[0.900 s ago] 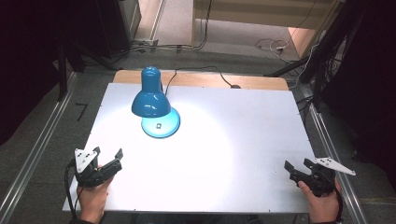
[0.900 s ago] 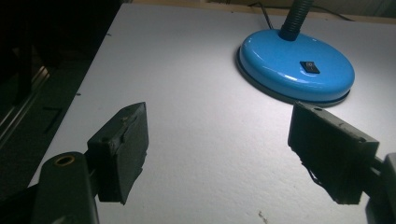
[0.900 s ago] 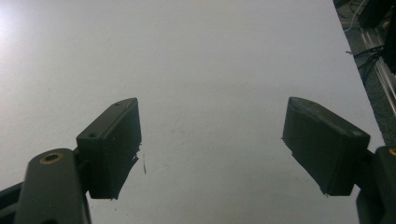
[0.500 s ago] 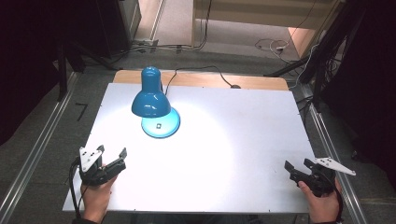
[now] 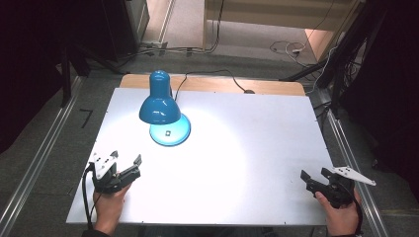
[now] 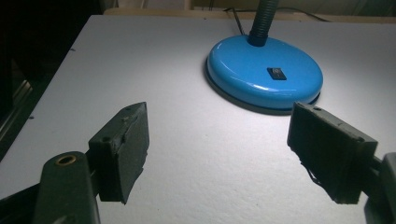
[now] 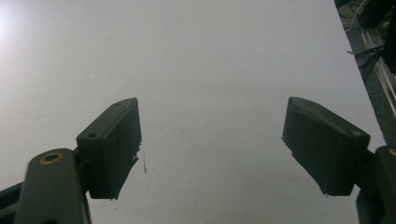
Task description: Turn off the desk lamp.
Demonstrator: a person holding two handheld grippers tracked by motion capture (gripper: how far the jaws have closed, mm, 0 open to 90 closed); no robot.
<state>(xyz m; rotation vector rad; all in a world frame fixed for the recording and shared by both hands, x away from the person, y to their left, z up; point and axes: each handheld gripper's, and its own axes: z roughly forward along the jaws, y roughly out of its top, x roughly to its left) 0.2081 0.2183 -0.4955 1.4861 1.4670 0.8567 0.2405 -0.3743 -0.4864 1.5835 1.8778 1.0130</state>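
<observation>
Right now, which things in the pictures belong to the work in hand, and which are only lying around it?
Part of the work:
- blue desk lamp, lit, with the switch on its base
- left gripper, open, pointing at the lamp base
- right gripper, open, holding nothing

Only lying about:
- cables on the floor behind the table

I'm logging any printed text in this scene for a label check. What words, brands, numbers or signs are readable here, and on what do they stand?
None can be read anywhere.
Small black rocker switch on the round glossy blue lamp base: a faint mark, too small and blurred to read.
Blue metal lamp shade: plain, no lettering.
White table top: bare of print.
</observation>
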